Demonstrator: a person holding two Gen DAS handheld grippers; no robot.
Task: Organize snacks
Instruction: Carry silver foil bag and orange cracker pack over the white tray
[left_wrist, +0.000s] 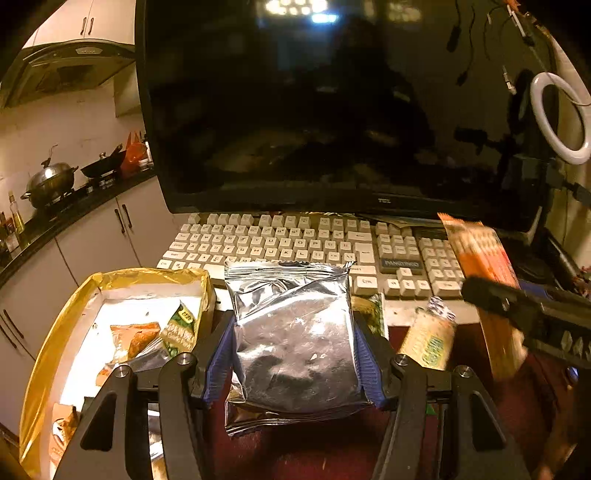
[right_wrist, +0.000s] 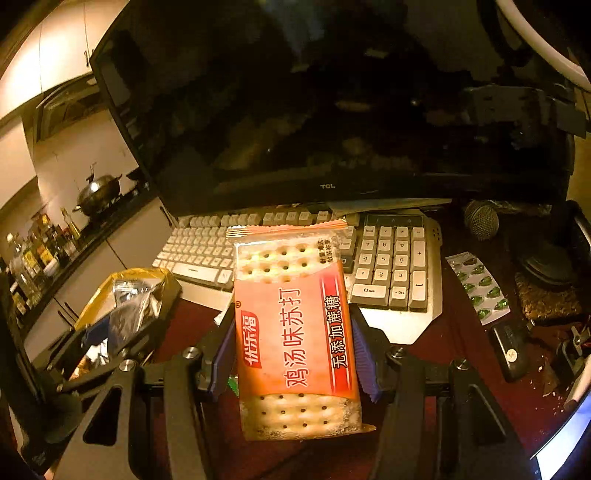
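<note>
We found the silver foil packet (left_wrist: 295, 339) clamped between the blue pads of the left gripper (left_wrist: 295, 354), held clear of the dark red table top (left_wrist: 317, 454) just in front of the keyboard (left_wrist: 295, 243). The orange cracker packet (right_wrist: 295, 332) was held in the same manner by the right gripper (right_wrist: 295, 354), its pads pressing on both long edges. The gold-lined box (left_wrist: 55, 332) stood just left of the foil packet and already contained several small snack packets; a green-labelled roll (left_wrist: 428, 339) lay on the table to the right, not yet collected.

We judged the step in hand to be carrying both packets to the box. In our view the foil packet should go first, being nearer, and be set flat on the bare white floor of the box, not on the packets already there. The crackers are brittle; we would advise keeping the grip no tighter than it was and releasing low. The two grippers sat close together, so one should wait while the other crosses.
</note>
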